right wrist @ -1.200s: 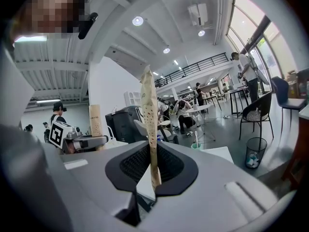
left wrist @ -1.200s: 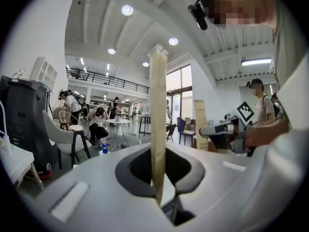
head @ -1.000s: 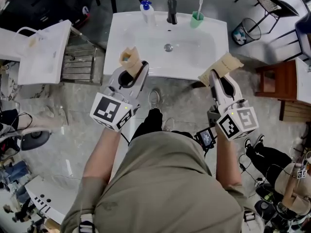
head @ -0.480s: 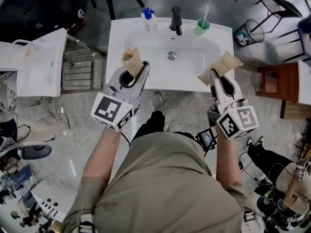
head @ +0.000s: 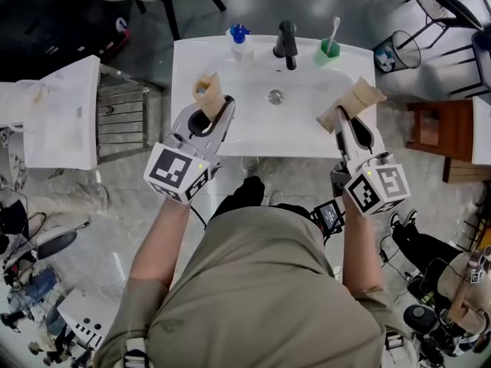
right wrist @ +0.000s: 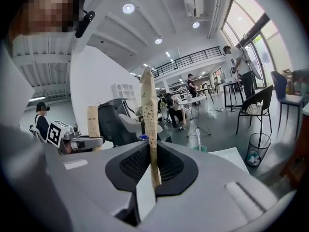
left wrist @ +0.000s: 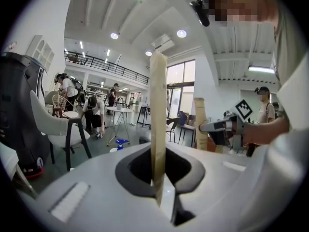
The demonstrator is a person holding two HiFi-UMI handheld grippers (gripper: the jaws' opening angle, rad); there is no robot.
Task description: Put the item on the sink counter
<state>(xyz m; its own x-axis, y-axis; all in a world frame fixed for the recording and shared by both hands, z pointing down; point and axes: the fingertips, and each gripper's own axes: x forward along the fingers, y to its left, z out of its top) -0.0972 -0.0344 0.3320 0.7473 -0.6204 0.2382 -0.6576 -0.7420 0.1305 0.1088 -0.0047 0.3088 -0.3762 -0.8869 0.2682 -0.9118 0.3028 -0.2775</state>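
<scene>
White sink counter (head: 192,60) seen from above, standing on a grey marbled floor (head: 115,205); black faucet (head: 286,43) at its back edge, with a blue-pump soap bottle (head: 241,43) on one side and a green cup (head: 328,52) holding a toothbrush (head: 334,27) on the other; my left gripper (head: 212,110) is clamped tight on a thin tan packet (head: 207,90), over the counter's left side; my right gripper (head: 347,119) is pinched narrowly on a speckled tan packet (head: 357,98), over the counter's right front corner.
</scene>
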